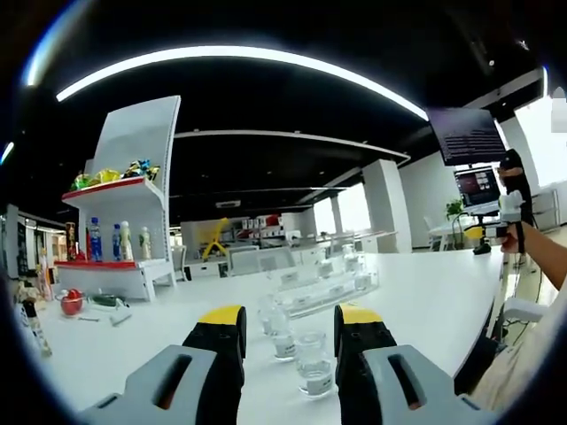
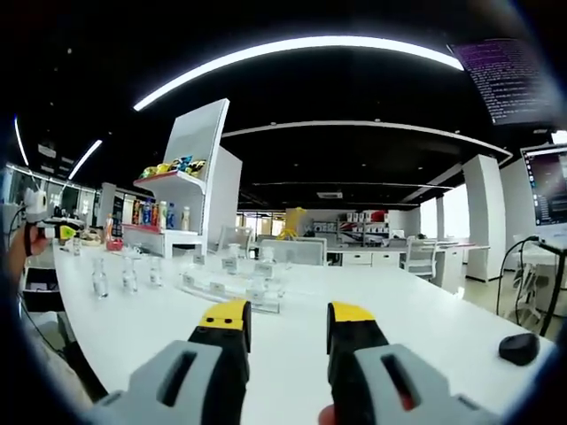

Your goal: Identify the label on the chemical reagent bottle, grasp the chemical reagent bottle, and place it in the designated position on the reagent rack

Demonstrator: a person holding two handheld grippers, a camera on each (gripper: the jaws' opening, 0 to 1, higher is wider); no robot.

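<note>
Both the left gripper and the right gripper hold their yellow-tipped jaws apart on nothing, the left just short of three small clear reagent bottles on the white table, with the clear reagent rack lying beyond them.

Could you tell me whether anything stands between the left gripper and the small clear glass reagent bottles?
Nothing visible does: the left gripper has its jaws apart, with the small clear glass reagent bottles standing directly ahead on the white table.
</note>
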